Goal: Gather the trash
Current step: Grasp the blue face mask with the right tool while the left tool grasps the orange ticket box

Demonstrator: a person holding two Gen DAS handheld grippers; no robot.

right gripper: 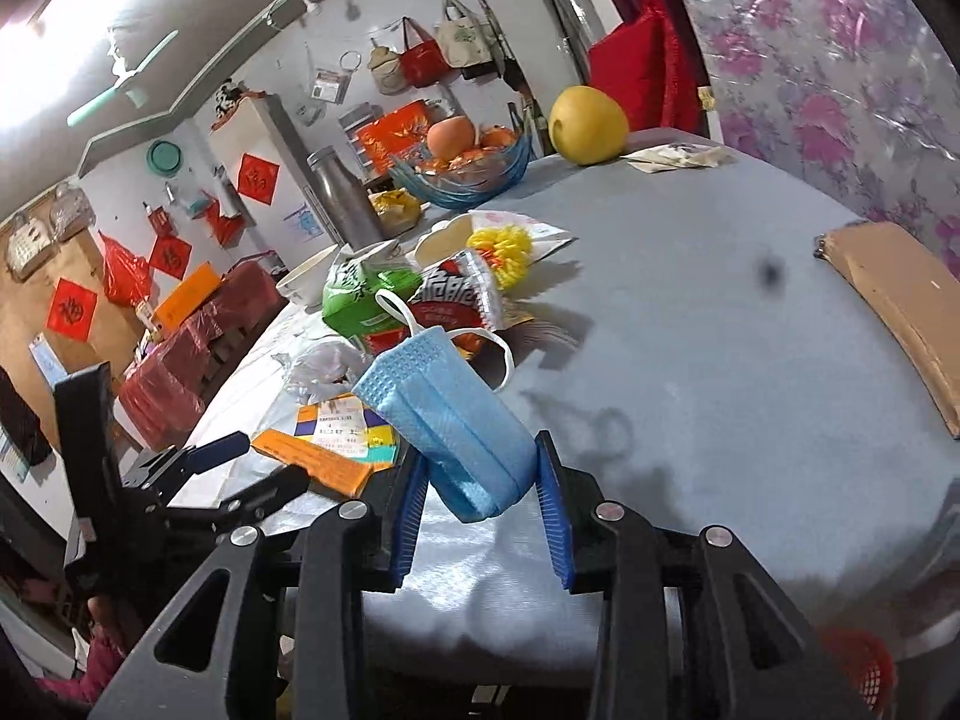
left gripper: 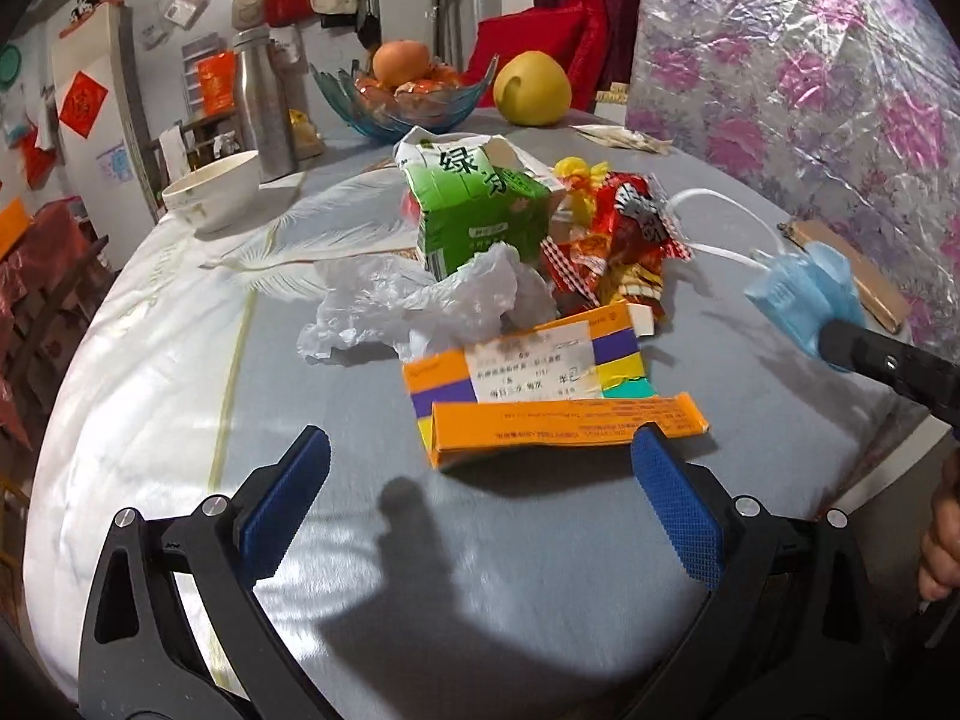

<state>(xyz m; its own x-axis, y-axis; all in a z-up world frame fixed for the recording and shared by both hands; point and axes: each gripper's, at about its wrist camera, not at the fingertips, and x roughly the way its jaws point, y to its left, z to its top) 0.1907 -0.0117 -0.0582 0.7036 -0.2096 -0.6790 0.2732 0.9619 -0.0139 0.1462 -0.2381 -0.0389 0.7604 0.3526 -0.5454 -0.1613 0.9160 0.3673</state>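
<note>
A heap of trash lies mid-table: a green carton (left gripper: 480,210) (right gripper: 360,300), red snack wrappers (left gripper: 618,240) (right gripper: 456,294), a crumpled white plastic bag (left gripper: 420,300) (right gripper: 318,369) and a flattened orange medicine box (left gripper: 540,384) (right gripper: 336,450). My left gripper (left gripper: 480,444) (right gripper: 252,468) hovers open just short of the orange box, nothing between its fingers. To the right of the heap, my right gripper (right gripper: 483,456) (left gripper: 888,360) is shut on a folded blue face mask (right gripper: 444,408) (left gripper: 804,294), lifted off the grey tablecloth with its white ear loops dangling.
A white bowl (left gripper: 213,192), a steel flask (left gripper: 264,102), a blue glass fruit bowl (left gripper: 402,96) and a yellow pomelo (left gripper: 531,87) stand at the far side. A brown cardboard piece (right gripper: 900,306) lies at the right edge. A red basket (right gripper: 858,666) sits below the table.
</note>
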